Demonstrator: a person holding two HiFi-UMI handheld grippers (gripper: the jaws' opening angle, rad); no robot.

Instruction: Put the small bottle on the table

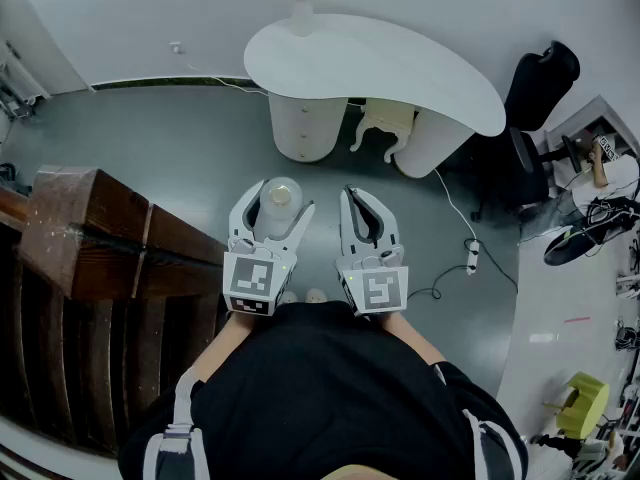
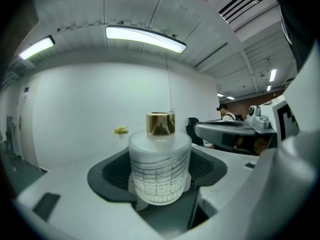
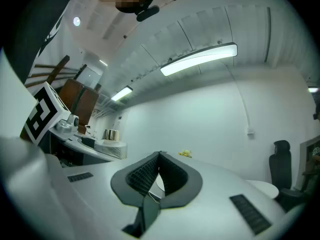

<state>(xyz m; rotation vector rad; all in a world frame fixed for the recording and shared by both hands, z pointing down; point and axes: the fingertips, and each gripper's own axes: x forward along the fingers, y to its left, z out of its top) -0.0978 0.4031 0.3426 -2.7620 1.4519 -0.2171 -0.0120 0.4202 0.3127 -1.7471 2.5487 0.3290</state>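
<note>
Left gripper view, small bottle (image 2: 160, 171) upright, left gripper (image 2: 161, 156) grasping it, right gripper (image 3: 159, 155) clenched

The small bottle (image 2: 160, 166) looks like frosted, matt, translucent glass, and its cap (image 2: 160, 124) like shiny gold metal. The left gripper (image 1: 278, 203) and right gripper (image 3: 160, 155) are smooth white plastic with dark ribbed pads (image 3: 141, 176). The far table (image 1: 400, 68) is smooth matt white. The railing (image 1: 90, 218) at left is glossy brown wood.

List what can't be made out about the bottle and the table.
- Markings on the small bottle: left gripper view, too blurred to read.
- The table: left gripper view, behind the jaw; only the flowers show.
- Person's hands: head view, under left gripper and right gripper.
</note>
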